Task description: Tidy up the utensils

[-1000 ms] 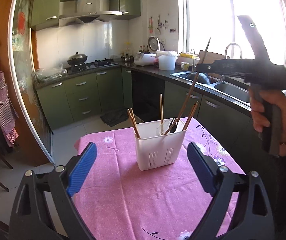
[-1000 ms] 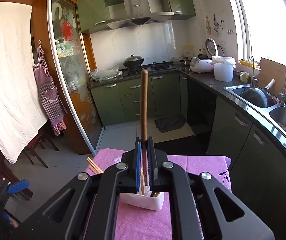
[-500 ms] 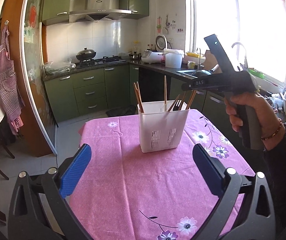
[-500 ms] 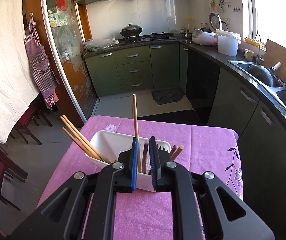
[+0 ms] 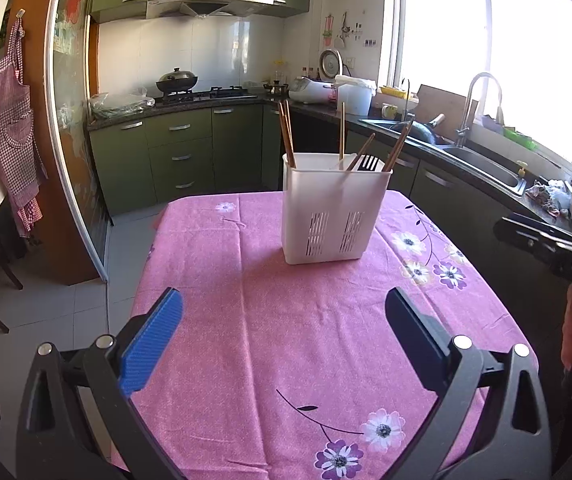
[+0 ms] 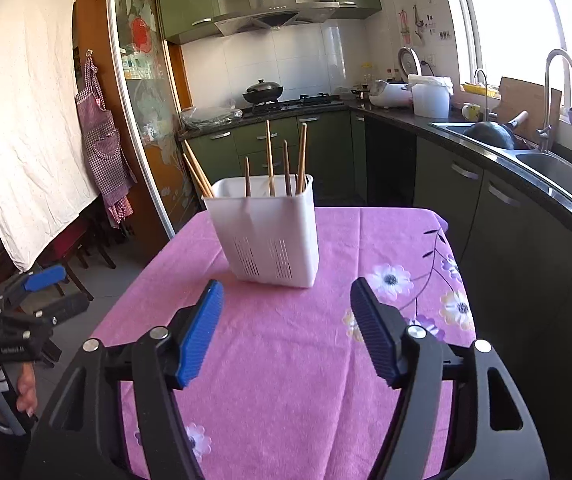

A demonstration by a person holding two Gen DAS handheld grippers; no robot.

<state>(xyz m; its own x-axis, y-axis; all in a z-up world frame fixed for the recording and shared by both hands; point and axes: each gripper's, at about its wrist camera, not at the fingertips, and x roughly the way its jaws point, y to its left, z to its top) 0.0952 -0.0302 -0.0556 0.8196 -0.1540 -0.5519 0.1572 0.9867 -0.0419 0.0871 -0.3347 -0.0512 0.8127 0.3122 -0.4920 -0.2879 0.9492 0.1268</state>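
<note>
While you are holding both the left gripper (image 5: 283,332) and right gripper (image 6: 286,330) released above the tabletop (image 5: 286,340), the white caddy (image 5: 334,208) is standing upright at twelve o'clock, chopsticks (image 5: 287,133) poking out.

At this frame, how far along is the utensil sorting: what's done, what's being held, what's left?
Done: chopsticks and a black fork stand in the white holder on the pink tablecloth. In hand: nothing; the left gripper and right gripper are both open and empty. Left: no loose utensils show on the cloth, so the job looks essentially finished.
</note>
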